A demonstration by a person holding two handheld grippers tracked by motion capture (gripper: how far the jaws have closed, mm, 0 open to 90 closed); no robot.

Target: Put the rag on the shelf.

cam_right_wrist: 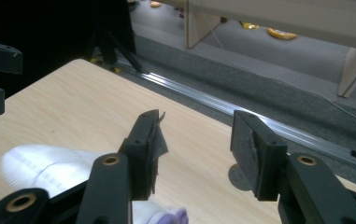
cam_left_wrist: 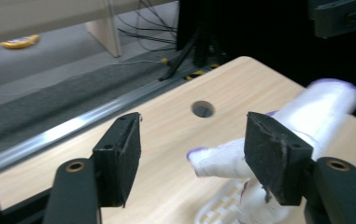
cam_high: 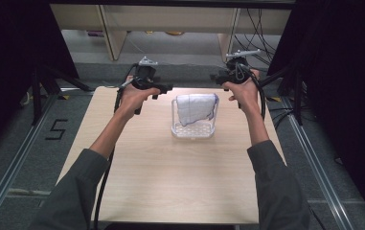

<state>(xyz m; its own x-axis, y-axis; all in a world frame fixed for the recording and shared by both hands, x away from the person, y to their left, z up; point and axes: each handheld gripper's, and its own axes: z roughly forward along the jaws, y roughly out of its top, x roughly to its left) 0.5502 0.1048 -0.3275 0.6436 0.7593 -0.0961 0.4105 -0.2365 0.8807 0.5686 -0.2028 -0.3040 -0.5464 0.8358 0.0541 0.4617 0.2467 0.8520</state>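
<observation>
From the high view, a white towel (cam_high: 197,108) with a purple edge hangs over the far rim of a clear basket (cam_high: 193,131) at the middle of the tabletop (cam_high: 170,182). The left tongs (cam_high: 163,89) and right tongs (cam_high: 217,77) flank it at the far end, both apart from the cloth, probably having draped it there.

In the left gripper view, the left tongs (cam_left_wrist: 192,154) are released with nothing between the pads; the towel (cam_left_wrist: 316,105) lies beyond them to the right.

In the right gripper view, the right tongs (cam_right_wrist: 196,149) gape empty over bare wood, the towel (cam_right_wrist: 49,168) at near left.
</observation>
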